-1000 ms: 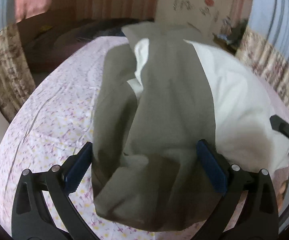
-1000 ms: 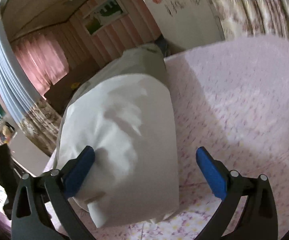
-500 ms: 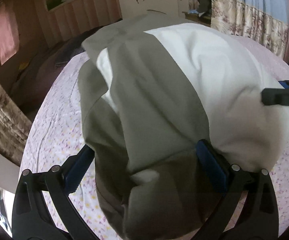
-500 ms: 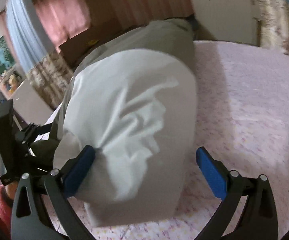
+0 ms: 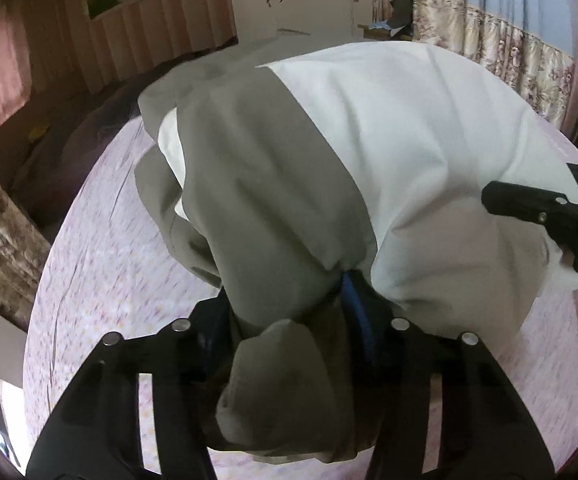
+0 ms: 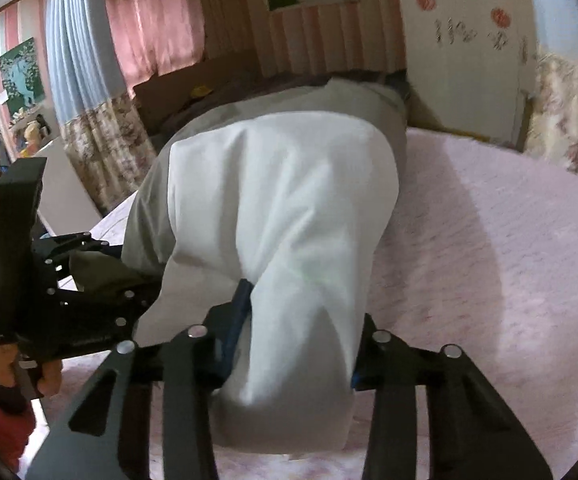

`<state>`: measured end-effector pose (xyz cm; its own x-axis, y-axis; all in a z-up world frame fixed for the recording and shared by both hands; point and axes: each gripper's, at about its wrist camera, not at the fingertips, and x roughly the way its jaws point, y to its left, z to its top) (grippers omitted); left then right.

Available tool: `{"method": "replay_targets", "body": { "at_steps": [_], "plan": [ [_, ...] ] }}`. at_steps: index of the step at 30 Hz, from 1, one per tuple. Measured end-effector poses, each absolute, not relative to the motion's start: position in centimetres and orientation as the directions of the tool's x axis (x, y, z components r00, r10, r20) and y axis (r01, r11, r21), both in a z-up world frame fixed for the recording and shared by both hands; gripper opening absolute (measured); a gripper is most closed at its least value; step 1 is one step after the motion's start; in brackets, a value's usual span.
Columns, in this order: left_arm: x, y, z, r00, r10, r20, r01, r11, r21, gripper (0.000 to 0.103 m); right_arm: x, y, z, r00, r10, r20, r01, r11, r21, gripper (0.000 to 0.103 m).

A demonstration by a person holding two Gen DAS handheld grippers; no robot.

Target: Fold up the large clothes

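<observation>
Left claw [image 5: 289, 312] clamped on a bunched grey corner of the garment [image 5: 297, 168]; right claw [image 6: 293, 328] clamped on a gathered white corner, same garment [image 6: 289, 200]. Near edge raised off the pink floral bed [image 5: 101, 240], far end trailing toward the headboard side. Risks from here: thick, uneven bunches slipping out of either grip under the cloth's weight; unequal lift skewing the fold line; loose grey flap [image 5: 285, 384] hanging below the left grip and tucking under, trapping a crease.
</observation>
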<state>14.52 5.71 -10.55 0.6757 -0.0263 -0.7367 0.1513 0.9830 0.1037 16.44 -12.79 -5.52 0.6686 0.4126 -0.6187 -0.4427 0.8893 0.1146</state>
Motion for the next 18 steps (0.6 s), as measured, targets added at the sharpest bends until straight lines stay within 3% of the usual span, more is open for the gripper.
{"method": "replay_targets", "body": {
  "at_steps": [6, 12, 15, 17, 18],
  "plan": [
    [16.1, -2.7, -8.3, 0.726, -0.077, -0.683, 0.241, 0.959, 0.147, 0.038, 15.0, -20.6, -2.5, 0.795, 0.270, -0.543, -0.330, 0.944, -0.015, 0.035],
    [18.5, -12.0, -8.7, 0.724, -0.128, -0.678, 0.329, 0.927, 0.177, 0.039, 17.1, -28.2, -3.8, 0.780, 0.126, -0.613, -0.262, 0.955, -0.137, 0.035],
    [18.7, -13.4, -9.2, 0.737, -0.108, -0.668, 0.320, 0.925, 0.203, 0.049, 17.5, -29.8, -4.4, 0.759, 0.163, -0.630, -0.285, 0.954, -0.097, 0.036],
    [18.7, -12.8, -9.2, 0.740, -0.091, -0.667, 0.300, 0.932, 0.206, 0.065, 17.5, -30.0, -4.4, 0.757, 0.170, -0.631, -0.282, 0.956, -0.082, 0.040],
    [18.5, -12.2, -9.2, 0.740, -0.080, -0.667, 0.286, 0.936, 0.205, 0.080, 17.3, -30.1, -4.3, 0.765, 0.174, -0.620, -0.275, 0.959, -0.071, 0.045]
  ]
}}
